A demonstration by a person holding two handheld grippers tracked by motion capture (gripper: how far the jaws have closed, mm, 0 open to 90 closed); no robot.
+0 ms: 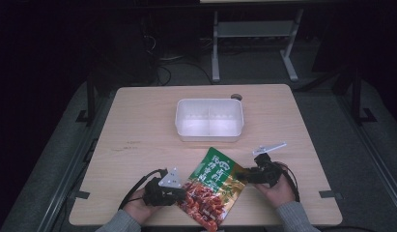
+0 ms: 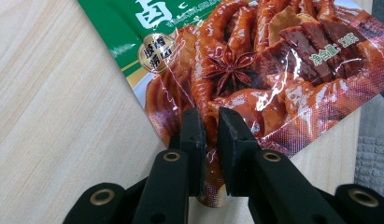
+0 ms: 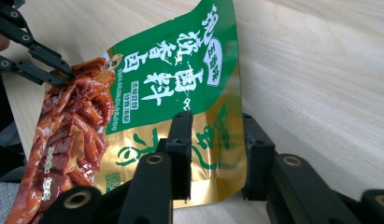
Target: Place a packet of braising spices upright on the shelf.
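Note:
A snack pouch (image 1: 213,186), green at the top and printed with red braised meat below, lies slanted near the table's front edge. My left gripper (image 1: 179,193) is shut on its red lower-left edge; in the left gripper view the jaws (image 2: 210,128) pinch the foil (image 2: 255,60) tightly. My right gripper (image 1: 247,175) is at the pouch's right side. In the right gripper view its jaws (image 3: 217,144) stand apart, with the pouch's (image 3: 171,79) gold edge between them. The left gripper (image 3: 68,70) shows there at the far left, holding the red end.
A white rectangular tub (image 1: 209,118), empty, stands at the middle of the wooden table (image 1: 138,125), just beyond the pouch. A round hole (image 1: 236,96) sits near the table's back edge. The person's hands and grey sleeves come in from the front edge.

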